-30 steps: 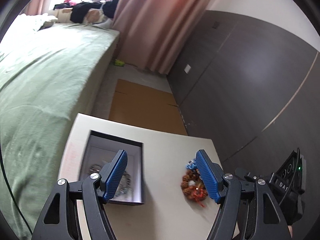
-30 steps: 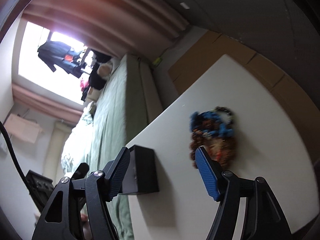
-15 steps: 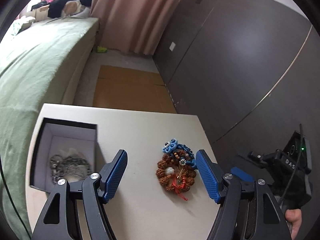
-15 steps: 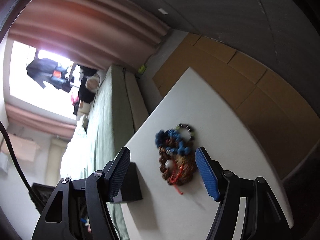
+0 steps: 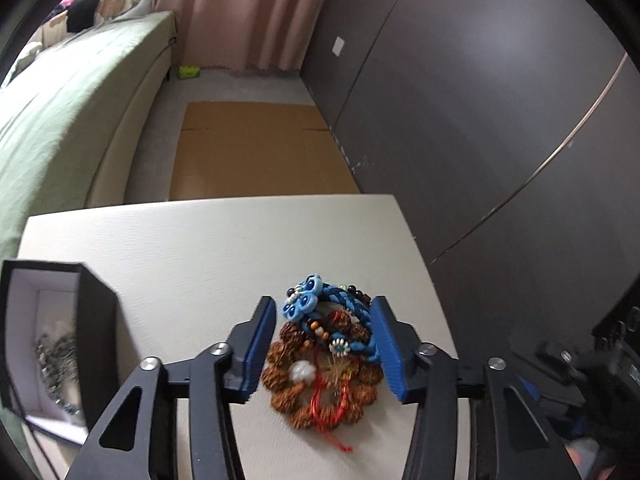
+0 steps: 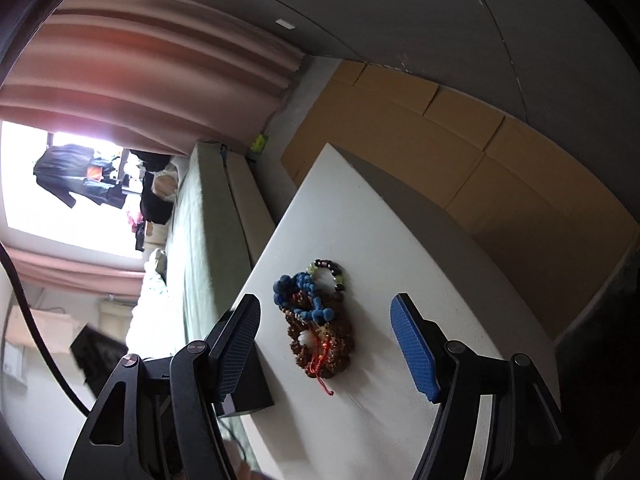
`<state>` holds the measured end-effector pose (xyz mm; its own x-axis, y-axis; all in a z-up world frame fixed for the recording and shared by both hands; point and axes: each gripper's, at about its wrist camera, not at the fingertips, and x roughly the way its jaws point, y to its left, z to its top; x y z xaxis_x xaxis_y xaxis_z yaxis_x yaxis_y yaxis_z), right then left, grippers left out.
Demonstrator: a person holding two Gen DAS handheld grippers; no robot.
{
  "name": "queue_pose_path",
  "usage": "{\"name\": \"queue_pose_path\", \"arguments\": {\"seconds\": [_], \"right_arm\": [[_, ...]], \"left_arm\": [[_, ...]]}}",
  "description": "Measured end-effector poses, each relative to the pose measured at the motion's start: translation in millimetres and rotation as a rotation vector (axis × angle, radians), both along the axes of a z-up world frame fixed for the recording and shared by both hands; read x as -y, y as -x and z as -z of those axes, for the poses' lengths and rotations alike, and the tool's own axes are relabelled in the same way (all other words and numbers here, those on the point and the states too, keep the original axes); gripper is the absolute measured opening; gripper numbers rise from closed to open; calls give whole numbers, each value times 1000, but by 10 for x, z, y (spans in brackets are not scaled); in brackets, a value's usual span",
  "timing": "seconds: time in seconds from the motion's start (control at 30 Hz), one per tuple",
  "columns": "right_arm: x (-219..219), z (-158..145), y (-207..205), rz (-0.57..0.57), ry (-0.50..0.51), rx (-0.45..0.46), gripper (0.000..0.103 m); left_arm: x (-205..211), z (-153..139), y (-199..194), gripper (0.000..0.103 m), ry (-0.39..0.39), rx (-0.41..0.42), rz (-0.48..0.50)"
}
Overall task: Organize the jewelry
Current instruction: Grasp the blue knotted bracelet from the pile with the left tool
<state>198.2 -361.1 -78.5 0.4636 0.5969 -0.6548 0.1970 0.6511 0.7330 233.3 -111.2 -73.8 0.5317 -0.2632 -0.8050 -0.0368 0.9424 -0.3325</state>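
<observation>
L gripper (image 5: pixel 324 344), black arms w/ blue ribbed pads, is low over the white table (image 5: pixel 200 248); jaws closing, about half apart, w/ the heap of bracelets (image 5: pixel 324 360) between them. Can't tell if the pads press on it yet; R pad sits right against the blue braided cord bracelet (image 5: pixel 340 304), L pad just beside the brown knobbly seed-bead bracelet w/ red tassel thread (image 5: pixel 320 396). Nothing lifted.

R gripper (image 6: pixel 324 344), same build, jaws wide apart, holds nothing. It hangs near the same heap, which lies on the table between its fingers but further out, apart from both pads. A small ring of dark and yellow-green beads (image 6: pixel 330 276) lies at the heap's far end.

Black square jewelry box w/ white lining (image 5: pixel 96 336) stands open at the table's L edge, well apart from the heap; silvery chain items (image 5: pixel 56 356) inside, blurred.

Beyond the table: flat brown cardboard sheet (image 5: pixel 256 148) on the floor, green-covered bed (image 5: pixel 60 96) to the L, dark grey wall panels (image 5: pixel 480 100) to the R, pink curtain (image 5: pixel 240 12) at the far end.
</observation>
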Motion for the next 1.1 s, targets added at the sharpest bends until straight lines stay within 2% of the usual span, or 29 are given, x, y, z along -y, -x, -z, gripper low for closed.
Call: {"name": "queue_pose_path", "arguments": {"seconds": [0.1,0.27,0.33,0.37,0.47,0.53,0.6,0.83,0.97,1.1], "right_arm": [[6,48,-20,-10,-6,-23,68],[51,64,-35,-7,-25,-32,68],[51,55,-44,-6,-21,-30,68],[44,56,-47,-8,-21,-32,68],[0,74,-50,-25,-21,-42,68],[-27,84,-57,-33,-19,-46,68],[-46,101,-71,-37,-18,-49,68],[-206,122,-85,-70,-14,-51,68],[-316,142,-80,-94,18,-53,68],[-440,176,-66,-122,67,-55,68]], "left_arm": [[12,134,-98,40,-16,-27,-32],[11,306,-185,40,-41,-59,-49],[16,354,-181,30,-40,-57,-47],[11,377,-180,19,-38,-58,-50],[-37,363,-120,18,-12,-45,-66],[-53,288,-40,18,-4,-28,-51],[-104,198,63,18,38,-8,-45],[-391,-113,520,18,99,81,-92],[-589,-147,755,18,122,115,-130],[-728,-207,768,18,124,115,-151]]}}
